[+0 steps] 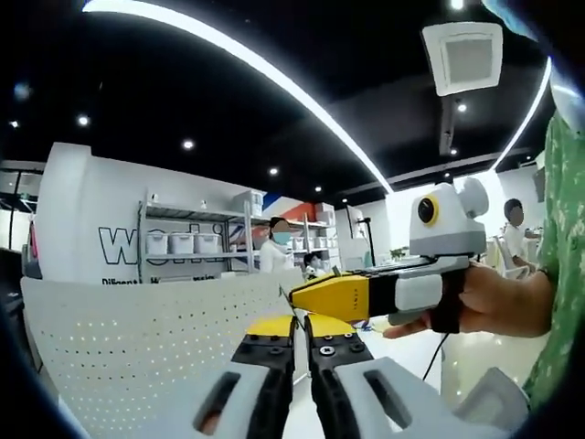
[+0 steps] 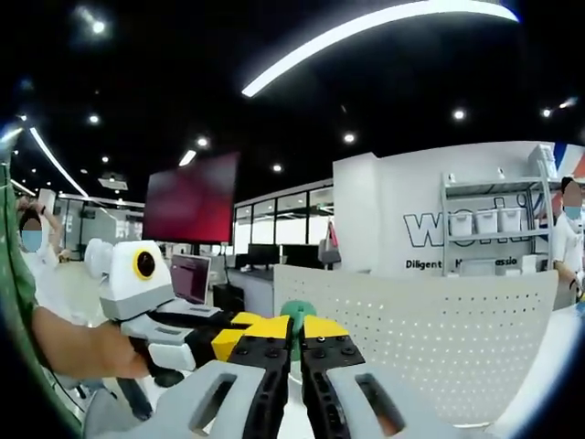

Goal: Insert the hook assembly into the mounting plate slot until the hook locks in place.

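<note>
I see the mounting plate [image 1: 137, 338] as a white perforated sheet — matte, dotted with small round holes, standing upright just beyond both grippers. In the left gripper view my left gripper [image 1: 300, 343] has its yellow-tipped black jaws nearly together; whether they pinch anything I cannot tell. The right gripper [image 2: 294, 343] holds its jaws close around a small rounded green piece, the hook assembly [image 2: 296, 314], near the plate.
</note>
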`<state>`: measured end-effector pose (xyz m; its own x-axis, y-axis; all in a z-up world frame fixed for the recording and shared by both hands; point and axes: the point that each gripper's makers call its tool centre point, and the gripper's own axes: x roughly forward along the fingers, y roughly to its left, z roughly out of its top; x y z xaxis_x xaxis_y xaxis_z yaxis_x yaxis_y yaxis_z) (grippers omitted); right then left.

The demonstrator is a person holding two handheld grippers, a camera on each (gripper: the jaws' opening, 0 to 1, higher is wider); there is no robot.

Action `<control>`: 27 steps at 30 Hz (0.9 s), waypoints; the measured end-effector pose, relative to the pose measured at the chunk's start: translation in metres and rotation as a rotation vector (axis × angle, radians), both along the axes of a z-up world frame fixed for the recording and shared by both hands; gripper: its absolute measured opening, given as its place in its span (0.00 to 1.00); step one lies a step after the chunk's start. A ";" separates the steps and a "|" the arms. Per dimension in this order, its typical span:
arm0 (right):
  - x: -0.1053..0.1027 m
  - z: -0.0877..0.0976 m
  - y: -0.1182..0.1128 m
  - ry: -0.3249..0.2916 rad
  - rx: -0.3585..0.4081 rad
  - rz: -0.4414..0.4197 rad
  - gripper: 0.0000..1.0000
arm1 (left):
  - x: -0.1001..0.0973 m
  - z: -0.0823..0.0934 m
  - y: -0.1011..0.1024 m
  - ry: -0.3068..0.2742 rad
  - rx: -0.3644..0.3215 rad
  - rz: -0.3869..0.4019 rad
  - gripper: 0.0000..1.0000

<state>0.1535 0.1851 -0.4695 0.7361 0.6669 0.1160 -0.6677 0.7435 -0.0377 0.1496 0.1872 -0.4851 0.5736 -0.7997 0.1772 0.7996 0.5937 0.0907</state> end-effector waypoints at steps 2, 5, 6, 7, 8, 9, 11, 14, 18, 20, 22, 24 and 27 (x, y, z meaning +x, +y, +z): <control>0.000 -0.001 0.001 0.001 -0.005 0.000 0.01 | 0.000 0.000 0.001 -0.002 0.000 0.001 0.03; -0.001 -0.001 0.002 0.004 -0.007 0.004 0.02 | 0.001 -0.001 0.004 -0.011 0.002 0.013 0.02; -0.002 -0.002 0.003 0.003 -0.007 0.005 0.03 | 0.001 -0.001 0.004 -0.012 0.001 0.015 0.02; -0.002 -0.002 0.003 0.001 -0.007 0.007 0.03 | 0.001 -0.001 0.006 -0.011 -0.004 0.017 0.02; -0.002 -0.002 0.003 0.003 -0.006 0.008 0.03 | 0.002 -0.001 0.006 -0.010 -0.005 0.017 0.02; -0.002 -0.003 0.004 0.005 -0.006 0.009 0.03 | 0.002 -0.002 0.007 -0.006 -0.007 0.021 0.02; -0.002 -0.004 0.005 0.007 -0.006 0.011 0.04 | 0.003 -0.002 0.008 -0.001 -0.014 0.027 0.02; -0.003 -0.004 0.005 0.003 -0.008 -0.001 0.05 | 0.004 0.000 0.011 -0.001 -0.041 0.040 0.01; -0.002 -0.006 0.004 0.012 0.002 -0.013 0.06 | 0.005 -0.001 0.012 0.005 -0.051 0.050 0.01; -0.003 -0.005 0.003 0.008 0.010 -0.022 0.07 | 0.006 0.000 0.014 0.006 -0.065 0.060 0.01; -0.004 -0.006 0.002 0.008 0.014 -0.030 0.07 | 0.007 0.002 0.015 0.002 -0.076 0.068 0.01; -0.003 -0.008 0.003 0.023 0.025 -0.025 0.06 | 0.007 0.002 0.016 0.001 -0.080 0.072 0.01; -0.003 -0.009 0.002 0.035 0.046 -0.026 0.05 | 0.007 0.002 0.018 -0.001 -0.089 0.076 0.01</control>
<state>0.1508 0.1875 -0.4783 0.7572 0.6420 0.1202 -0.6484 0.7610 0.0198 0.1563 0.2048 -0.4830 0.6314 -0.7352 0.2466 0.7522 0.6580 0.0360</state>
